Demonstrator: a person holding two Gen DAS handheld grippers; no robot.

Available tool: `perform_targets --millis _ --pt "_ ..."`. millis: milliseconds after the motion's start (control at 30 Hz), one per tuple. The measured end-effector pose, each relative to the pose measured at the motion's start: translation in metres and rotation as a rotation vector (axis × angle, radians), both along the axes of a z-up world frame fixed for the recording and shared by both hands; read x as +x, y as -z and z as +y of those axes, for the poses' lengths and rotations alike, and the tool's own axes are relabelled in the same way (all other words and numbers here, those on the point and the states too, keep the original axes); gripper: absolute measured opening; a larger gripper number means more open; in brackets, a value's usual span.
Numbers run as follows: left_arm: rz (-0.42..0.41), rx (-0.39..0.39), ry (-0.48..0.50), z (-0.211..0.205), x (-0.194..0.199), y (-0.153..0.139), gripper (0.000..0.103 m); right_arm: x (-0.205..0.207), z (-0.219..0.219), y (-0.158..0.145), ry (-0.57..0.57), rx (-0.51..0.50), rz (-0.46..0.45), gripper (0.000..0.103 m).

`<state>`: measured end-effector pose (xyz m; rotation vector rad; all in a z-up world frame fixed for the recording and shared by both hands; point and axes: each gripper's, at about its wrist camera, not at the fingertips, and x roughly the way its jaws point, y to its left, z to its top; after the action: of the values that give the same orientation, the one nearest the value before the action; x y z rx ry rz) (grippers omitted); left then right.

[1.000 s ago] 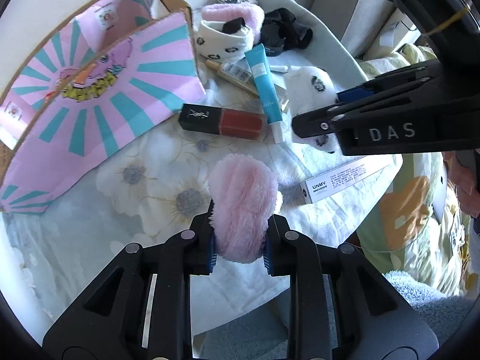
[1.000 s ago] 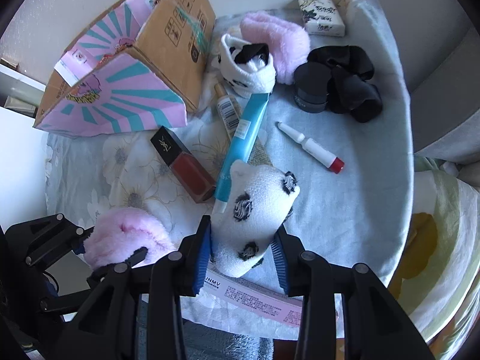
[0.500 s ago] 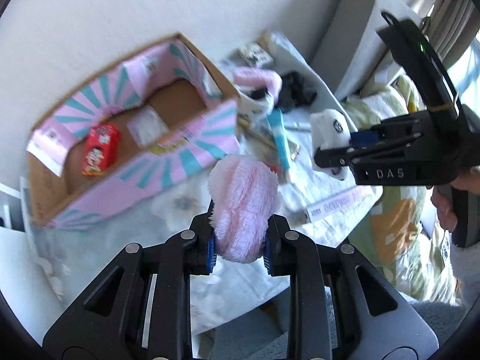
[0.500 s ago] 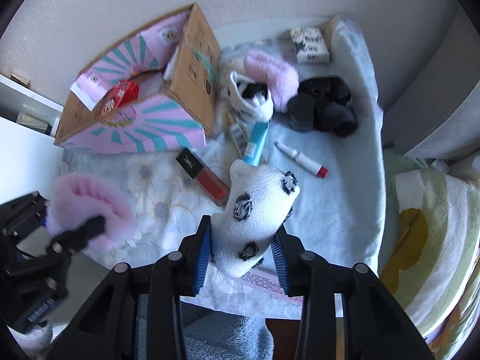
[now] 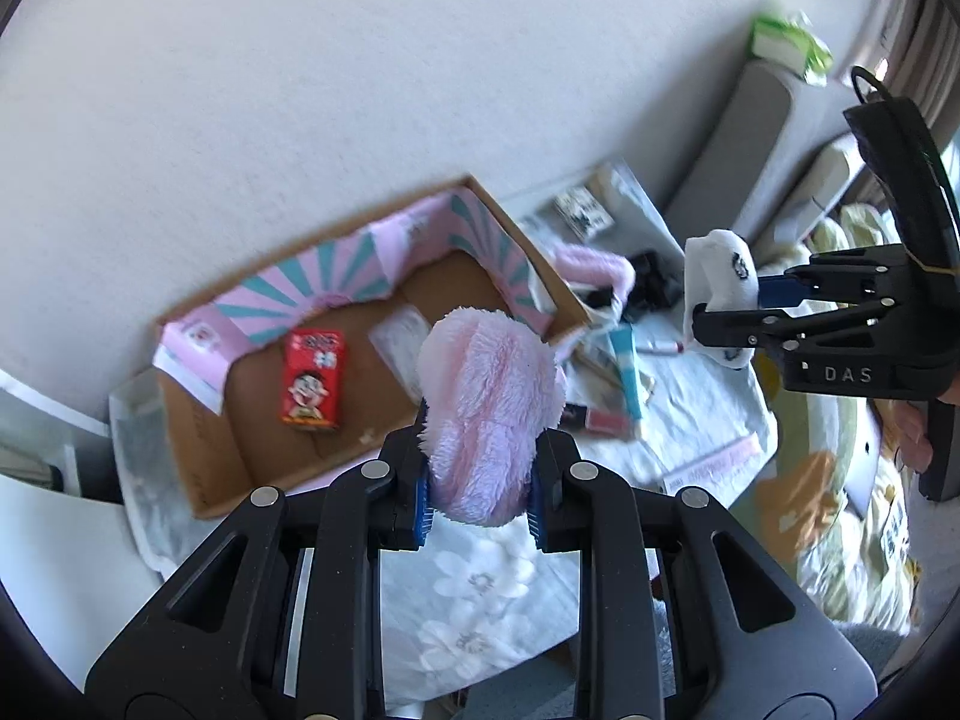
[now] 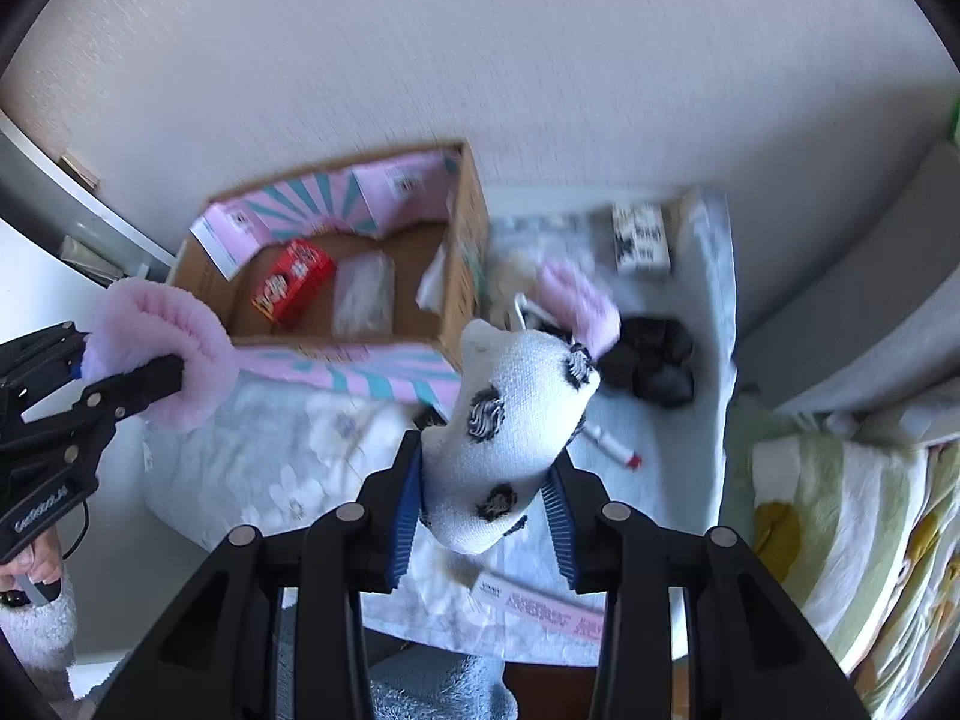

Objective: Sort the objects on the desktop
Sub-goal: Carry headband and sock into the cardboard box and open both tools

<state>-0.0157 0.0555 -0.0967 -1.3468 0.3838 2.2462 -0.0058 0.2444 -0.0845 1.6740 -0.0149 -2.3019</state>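
Observation:
My left gripper (image 5: 480,510) is shut on a fluffy pink sock (image 5: 489,402) and holds it high above the table, near the open cardboard box (image 5: 204,468). My right gripper (image 6: 483,510) is shut on a white sock with black spots (image 6: 510,420), also lifted high. In the left wrist view the right gripper (image 5: 720,312) hangs at the right with the white sock (image 5: 723,282). In the right wrist view the left gripper (image 6: 102,372) holds the pink sock (image 6: 162,354) at the left of the box (image 6: 465,276).
The box holds a red packet (image 5: 313,378) and a clear packet (image 6: 363,294). On the floral cloth (image 6: 288,462) lie another pink sock (image 6: 576,306), black cloth (image 6: 654,360), a blue tube (image 5: 627,372), a red-capped stick (image 6: 612,444), a pink-white carton (image 6: 540,603) and a small printed box (image 6: 642,237). A wall stands behind.
Both grippers have risen well above the table with their socks. The box interior has come into view and everything on the table looks smaller.

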Motion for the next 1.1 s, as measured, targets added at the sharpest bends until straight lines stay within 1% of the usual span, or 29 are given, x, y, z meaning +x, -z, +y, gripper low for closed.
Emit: perform_targets --millis 100,133,267,433,567,833,967,1100 --pt "0.018 -0.002 -0.019 -0.010 -0.013 -0.009 0.021 -0.011 -0.014 -0.014 -0.021 0.013 0.030 0.035" --pt "0.010 0.003 0.024 -0.013 -0.018 -0.012 0.021 -0.015 -0.019 -0.018 -0.032 0.015 0.037 0.035" --pt "0.003 0.012 -0.015 -0.029 -0.040 -0.017 0.021 -0.034 -0.042 -0.034 -0.075 0.019 0.058 0.035" --pt "0.005 -0.015 -0.063 -0.047 -0.066 -0.012 0.021 -0.061 -0.074 -0.037 -0.128 0.027 0.055 0.035" --pt "-0.017 -0.033 -0.096 -0.057 -0.083 0.000 0.021 -0.080 -0.098 -0.025 -0.169 0.021 0.020 0.035" --pt "-0.092 -0.095 -0.159 -0.077 -0.119 0.036 0.022 -0.107 -0.137 0.009 -0.242 0.064 -0.067 0.035" --pt "-0.140 -0.110 -0.168 -0.078 -0.126 0.056 0.022 -0.118 -0.154 0.028 -0.275 0.099 -0.110 0.035" --pt "-0.183 -0.127 -0.165 -0.079 -0.128 0.074 0.022 -0.121 -0.166 0.044 -0.297 0.102 -0.153 0.035"
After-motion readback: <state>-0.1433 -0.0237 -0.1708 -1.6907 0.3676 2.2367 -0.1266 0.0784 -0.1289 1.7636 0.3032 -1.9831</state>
